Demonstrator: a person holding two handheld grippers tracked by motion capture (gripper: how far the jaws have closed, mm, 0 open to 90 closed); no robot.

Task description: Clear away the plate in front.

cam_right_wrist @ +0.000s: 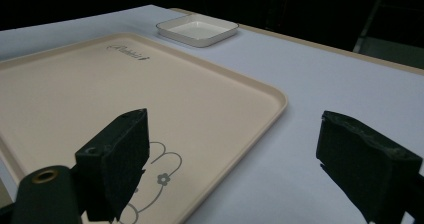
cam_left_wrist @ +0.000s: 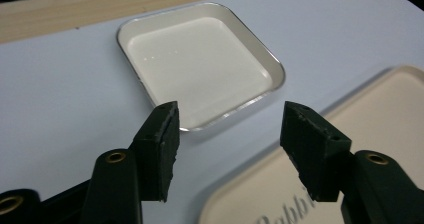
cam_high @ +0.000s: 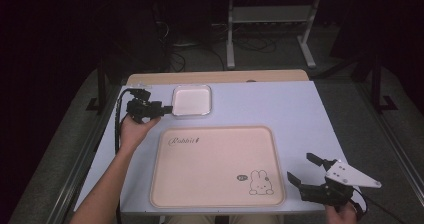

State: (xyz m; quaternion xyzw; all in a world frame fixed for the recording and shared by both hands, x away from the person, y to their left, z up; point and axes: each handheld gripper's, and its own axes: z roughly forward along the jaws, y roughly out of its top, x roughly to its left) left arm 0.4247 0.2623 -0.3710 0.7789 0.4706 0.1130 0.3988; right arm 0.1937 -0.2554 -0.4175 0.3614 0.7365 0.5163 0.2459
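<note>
White square dish (cam_high: 191, 100) is seen on the worktop (cam_high: 280, 109), at about 12 o'clock from the large tray and just beyond that tray's far left corner, apart from it. The dish is shallow, with a pale rim and nothing in it. In the left gripper view the same dish (cam_left_wrist: 200, 64) lies directly ahead of the jaws, its near rim level with the jaw tips; no pad is seen to press on it.

Left tongs (cam_high: 166, 109) are held at the dish's 9 o'clock, pointing toward its left edge, tips just beside the rim. The jaws are spread, with bare worktop and the dish's near edge seen in the gap. Whether the rim is touched cannot be told. The left hand (cam_high: 135, 129) comes up from 6 o'clock, with a black cable looping off to its left.

Beige tray (cam_high: 217, 166) with a rabbit drawing (cam_high: 260, 182) near its lower right corner and script lettering (cam_high: 184, 140) at upper left is noted at the middle of the worktop, nothing on it.

Right tongs (cam_high: 300, 168) are held at the tray's 4 o'clock, off its right edge, well apart from the dish. Jaws are spread wide, nothing between them; a grey three-cornered plate (cam_high: 350, 175) sits on top.
</note>
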